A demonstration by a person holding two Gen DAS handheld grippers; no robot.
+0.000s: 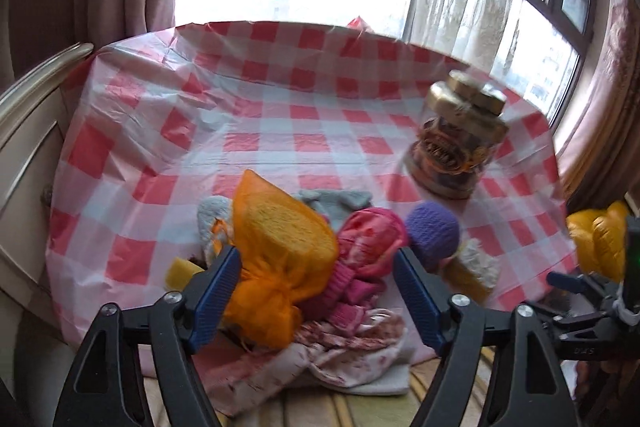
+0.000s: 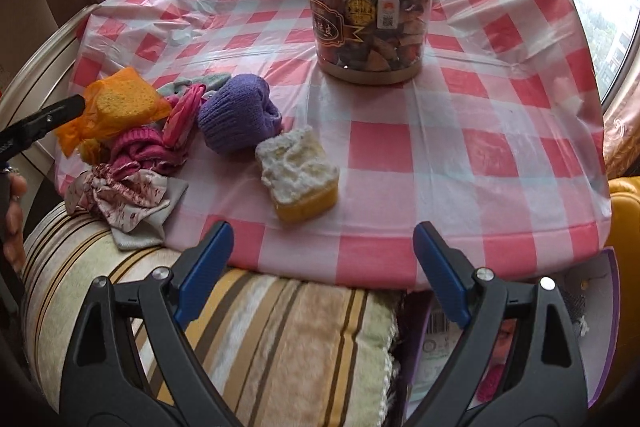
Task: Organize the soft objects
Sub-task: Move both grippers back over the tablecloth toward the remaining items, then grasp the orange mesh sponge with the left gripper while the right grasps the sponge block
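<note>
A heap of soft things lies at the near left of the red-checked table (image 1: 280, 131). It holds an orange mesh bag with a yellow sponge (image 1: 280, 239) (image 2: 120, 103), pink knitwear (image 1: 368, 243) (image 2: 140, 147), a purple knit piece (image 1: 432, 227) (image 2: 240, 115), a grey sock (image 1: 336, 201) and floral cloth (image 1: 340, 347) (image 2: 128, 199). My left gripper (image 1: 318, 291) stands open around the orange bag and the pink knitwear, its left pad beside the bag. My right gripper (image 2: 324, 259) hangs open and empty over the table's near edge, short of a white-topped yellow sponge (image 2: 298, 175).
A gold-lidded clear jar (image 2: 368, 7) (image 1: 460, 143) stands at the back of the table. A striped cushion (image 2: 280, 339) lies below the near edge, with a purple-rimmed box (image 2: 600, 347) to its right. A pale cabinet (image 1: 24, 147) is at the left, a window behind.
</note>
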